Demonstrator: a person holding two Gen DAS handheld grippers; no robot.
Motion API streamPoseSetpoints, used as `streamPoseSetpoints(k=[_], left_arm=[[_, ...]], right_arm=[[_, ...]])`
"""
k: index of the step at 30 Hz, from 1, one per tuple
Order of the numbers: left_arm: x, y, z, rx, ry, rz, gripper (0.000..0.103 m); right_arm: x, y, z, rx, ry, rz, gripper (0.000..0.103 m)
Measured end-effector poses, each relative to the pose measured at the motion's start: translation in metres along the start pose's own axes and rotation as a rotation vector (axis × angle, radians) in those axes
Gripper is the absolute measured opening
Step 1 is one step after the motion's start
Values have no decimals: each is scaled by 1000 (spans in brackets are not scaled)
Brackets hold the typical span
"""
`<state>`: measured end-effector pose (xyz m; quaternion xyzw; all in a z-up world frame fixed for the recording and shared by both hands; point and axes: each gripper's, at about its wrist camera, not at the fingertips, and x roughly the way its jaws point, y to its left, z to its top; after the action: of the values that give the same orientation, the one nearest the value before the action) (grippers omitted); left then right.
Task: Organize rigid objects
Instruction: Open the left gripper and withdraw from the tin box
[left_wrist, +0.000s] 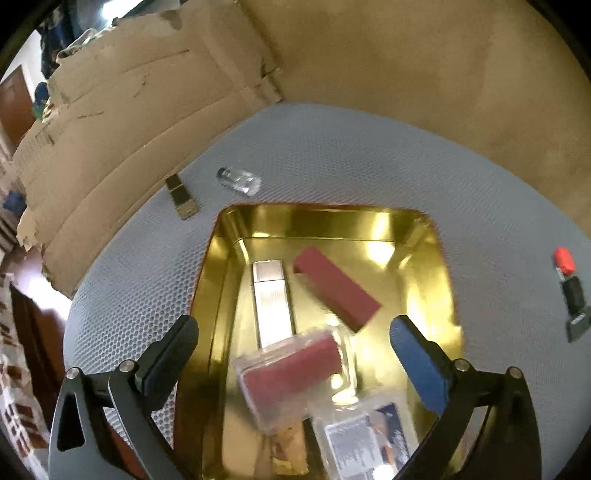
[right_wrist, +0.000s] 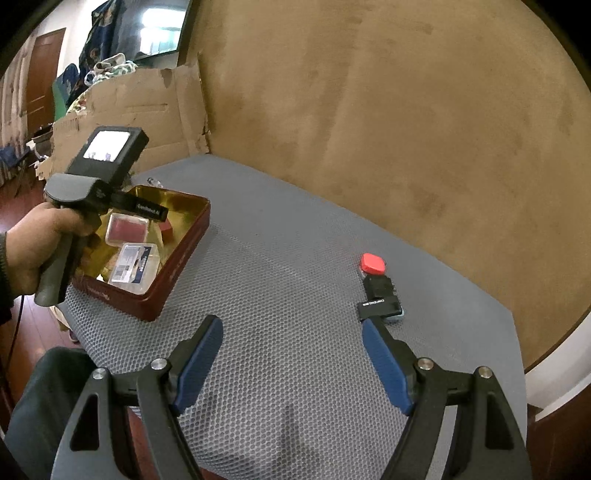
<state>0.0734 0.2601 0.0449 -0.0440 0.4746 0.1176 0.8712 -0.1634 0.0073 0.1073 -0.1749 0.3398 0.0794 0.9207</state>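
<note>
Grey honeycomb mat (right_wrist: 295, 258), tan backdrop (right_wrist: 406, 110), torn cardboard sheet (left_wrist: 122, 122), wooden door (right_wrist: 42, 77), wall screen (right_wrist: 159, 29)

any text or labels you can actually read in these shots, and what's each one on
No text reads with certainty.
White lettering on the black clip-like item by the red-capped piece: too small to read.
White lettering on the left gripper's black finger: blurred.
Printed label on the clear case in the tin: too small.
Engraving on the silver lighter-like box: blurred.

home room | wooden door (right_wrist: 42, 79) | wall TV (right_wrist: 160, 27) | wood floor (right_wrist: 29, 334)
</note>
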Motion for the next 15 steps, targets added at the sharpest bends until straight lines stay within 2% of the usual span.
streamPoseSetpoints(k=[3,6,10,13,15], left_arm=[[-26,-3,-3,5,-72,-17,103],[-60,-9,-8,12,-170,-91,103],[-91,-19,-23,37,-225,-177,103],[-110,-24,-54,58,-257,-218,103],[-116,-29,-78,74,-251,-233,103]], right_arm=[[4,0,-1,5,11,-1,80],[9,-2,-5,17,27,-4,80],[18,-7,-8,36,42,2,80],[33,-22,-11,73,62,9,80],[48,-35,-15,116,82,50,80]])
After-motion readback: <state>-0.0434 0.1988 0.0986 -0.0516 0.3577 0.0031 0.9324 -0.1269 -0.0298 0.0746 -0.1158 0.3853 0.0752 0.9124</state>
